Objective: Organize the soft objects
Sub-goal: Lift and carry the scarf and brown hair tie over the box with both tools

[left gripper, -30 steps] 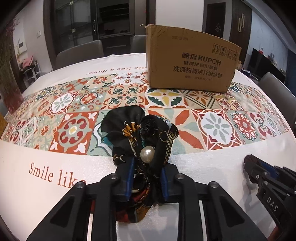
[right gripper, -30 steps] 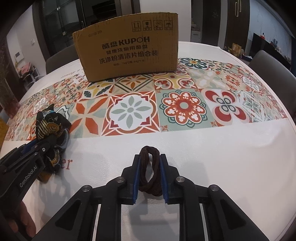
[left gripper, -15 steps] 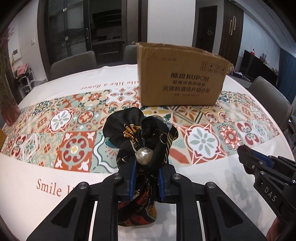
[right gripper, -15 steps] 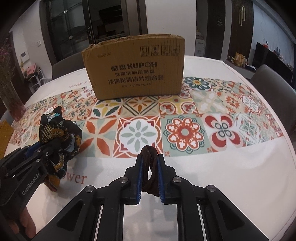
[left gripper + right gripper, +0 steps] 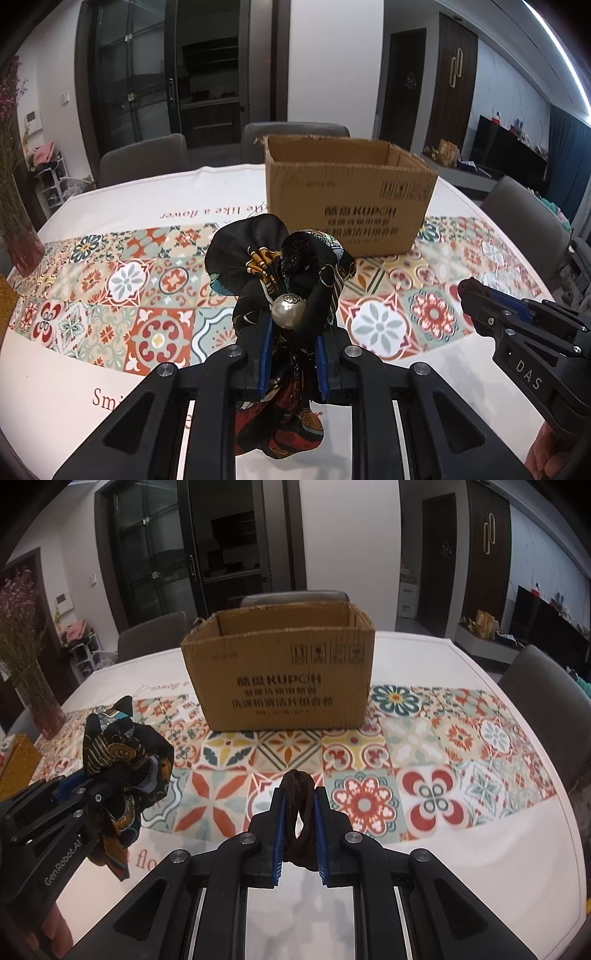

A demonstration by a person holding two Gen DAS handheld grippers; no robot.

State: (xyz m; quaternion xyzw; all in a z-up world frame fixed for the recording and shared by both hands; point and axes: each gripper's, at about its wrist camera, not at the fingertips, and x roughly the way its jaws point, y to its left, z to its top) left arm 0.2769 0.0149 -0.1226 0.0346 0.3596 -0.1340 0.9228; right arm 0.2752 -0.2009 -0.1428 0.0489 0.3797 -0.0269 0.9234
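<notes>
My left gripper (image 5: pixel 291 328) is shut on a black patterned fabric scrunchie (image 5: pixel 255 258) with a pearl bead (image 5: pixel 289 311), held above the table. It also shows in the right wrist view (image 5: pixel 118 753) at the left. My right gripper (image 5: pixel 298 801) is shut on a dark brown twisted hair tie (image 5: pixel 297 812), also lifted off the table; the gripper shows in the left wrist view (image 5: pixel 476 295) at the right. An open cardboard box (image 5: pixel 351 206) stands beyond both grippers, also seen in the right wrist view (image 5: pixel 280 675).
The round table (image 5: pixel 461 849) has a white cloth with a band of coloured tile pattern. A vase of dried flowers (image 5: pixel 18 236) stands at the far left. Grey chairs (image 5: pixel 144 158) ring the table.
Both grippers have risen from the table with their items and moved toward the box, whose open top now shows.
</notes>
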